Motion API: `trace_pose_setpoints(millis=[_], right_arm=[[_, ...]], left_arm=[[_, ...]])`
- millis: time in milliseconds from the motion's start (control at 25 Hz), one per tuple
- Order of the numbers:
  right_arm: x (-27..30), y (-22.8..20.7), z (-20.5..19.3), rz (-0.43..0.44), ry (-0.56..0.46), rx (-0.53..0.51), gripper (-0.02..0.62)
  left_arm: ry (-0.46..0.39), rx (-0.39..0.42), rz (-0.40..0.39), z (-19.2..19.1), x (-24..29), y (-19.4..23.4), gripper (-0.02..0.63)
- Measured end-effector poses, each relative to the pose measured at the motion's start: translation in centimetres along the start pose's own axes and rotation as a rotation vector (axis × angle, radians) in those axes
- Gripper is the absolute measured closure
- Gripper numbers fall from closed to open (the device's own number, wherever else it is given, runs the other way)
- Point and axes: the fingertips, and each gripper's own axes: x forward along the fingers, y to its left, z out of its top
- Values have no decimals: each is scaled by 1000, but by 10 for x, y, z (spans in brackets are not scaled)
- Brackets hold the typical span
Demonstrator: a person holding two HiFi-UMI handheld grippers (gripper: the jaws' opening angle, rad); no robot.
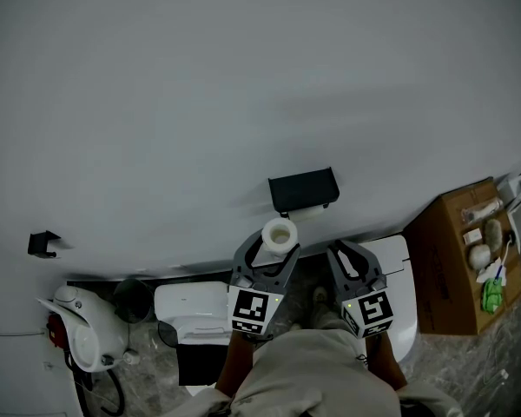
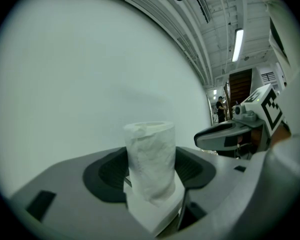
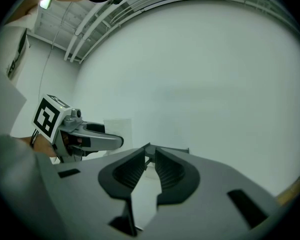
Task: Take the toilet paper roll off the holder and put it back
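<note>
White wall (image 1: 243,76) fills the view. Black holder (image 1: 304,189) mounted on it. Left gripper (image 1: 272,252) just below holder, clamped on toilet paper roll (image 1: 280,234). Right gripper (image 1: 354,263) alongside, jaws pressed together, nothing between. Roll's long axis runs along jaws, hollow end pointing out past fingertips.
</note>
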Motion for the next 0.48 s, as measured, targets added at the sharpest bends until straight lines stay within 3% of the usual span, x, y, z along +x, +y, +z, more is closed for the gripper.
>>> trace_pose_setpoints(millis=[480], right_arm=[[24,-20,5,4,3,-1,535]], left_arm=[[-12,6,3,9,31,18,313]])
